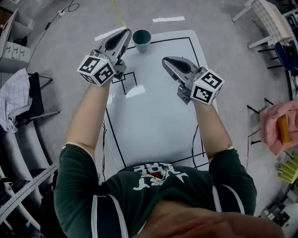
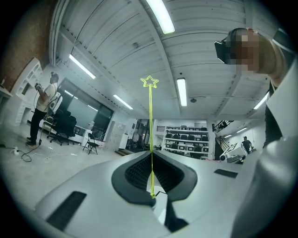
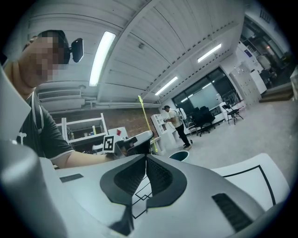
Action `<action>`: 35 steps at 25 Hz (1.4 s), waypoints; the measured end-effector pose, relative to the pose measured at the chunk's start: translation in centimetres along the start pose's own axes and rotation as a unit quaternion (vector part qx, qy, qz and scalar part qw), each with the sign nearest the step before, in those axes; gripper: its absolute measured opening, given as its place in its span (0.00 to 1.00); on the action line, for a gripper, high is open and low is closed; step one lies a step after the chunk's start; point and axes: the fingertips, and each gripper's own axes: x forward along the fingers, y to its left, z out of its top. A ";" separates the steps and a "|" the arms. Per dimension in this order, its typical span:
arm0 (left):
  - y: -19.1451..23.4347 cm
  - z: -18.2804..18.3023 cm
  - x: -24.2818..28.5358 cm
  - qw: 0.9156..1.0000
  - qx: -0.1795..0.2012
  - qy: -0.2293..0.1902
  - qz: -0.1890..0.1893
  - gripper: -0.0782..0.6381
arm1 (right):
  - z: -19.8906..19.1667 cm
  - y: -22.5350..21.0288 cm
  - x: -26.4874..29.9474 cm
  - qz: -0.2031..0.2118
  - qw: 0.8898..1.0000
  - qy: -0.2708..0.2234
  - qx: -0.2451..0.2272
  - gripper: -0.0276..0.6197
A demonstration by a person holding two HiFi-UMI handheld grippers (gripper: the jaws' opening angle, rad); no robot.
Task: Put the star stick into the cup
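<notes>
Only the left gripper view shows the grip plainly: the left tongs (image 2: 152, 153) are closed tight on the lower end of the star stick (image 2: 150, 125). The thin yellow rod rises straight from between them to an outlined star against the ceiling. From the head view that stick (image 1: 119, 14) is just a faint yellow line running past the tip of the left tongs (image 1: 126, 34), and its star can't be made out. The teal cup (image 1: 141, 39) stands upright just beside that tip, near the far edge of the desk (image 1: 153, 116); the stick is outside the cup.

The right gripper view shows the right tongs (image 3: 145, 158) pressed together with nothing between them. Beyond them are the left tongs (image 3: 137, 142), the stick (image 3: 145, 118) and the cup (image 3: 178, 156). In the head view the right tongs (image 1: 165, 62) hover over the desk, well apart from the cup.

The desk is white, marked with black lines. Around it is grey floor with a strip of white tape (image 1: 168, 19), a pink cloth (image 1: 274, 123) to the right and a checked cloth (image 1: 14, 97) to the left. Both gripper views take in a ribbed ceiling with long strip lights (image 2: 181, 91), shelving (image 2: 188, 138), office chairs (image 2: 92, 142) and a person (image 2: 44, 109) standing farther off.
</notes>
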 end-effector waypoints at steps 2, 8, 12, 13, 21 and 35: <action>0.6 -0.9 1.0 1.000 0.006 0.000 0.002 0.13 | -0.4 -0.4 0.0 0.002 1.000 0.001 -0.001 0.10; 1.4 -3.9 3.0 1.000 0.025 0.014 -0.004 0.13 | -1.7 -1.6 0.2 0.002 1.000 0.001 0.001 0.10; 1.8 -5.2 3.3 0.999 0.031 0.020 -0.005 0.13 | -2.6 -1.8 0.4 0.005 1.000 0.001 0.007 0.10; 1.8 -5.6 3.3 0.999 0.032 0.022 -0.005 0.13 | -2.8 -1.7 0.5 0.006 1.000 0.001 0.007 0.10; 1.7 -6.8 3.5 0.999 0.033 0.030 -0.008 0.13 | -3.2 -1.8 0.8 0.010 1.000 -0.002 0.016 0.10; 1.1 -8.9 3.8 0.997 0.034 0.068 -0.020 0.27 | -3.3 -1.6 0.9 0.021 0.999 -0.004 0.024 0.10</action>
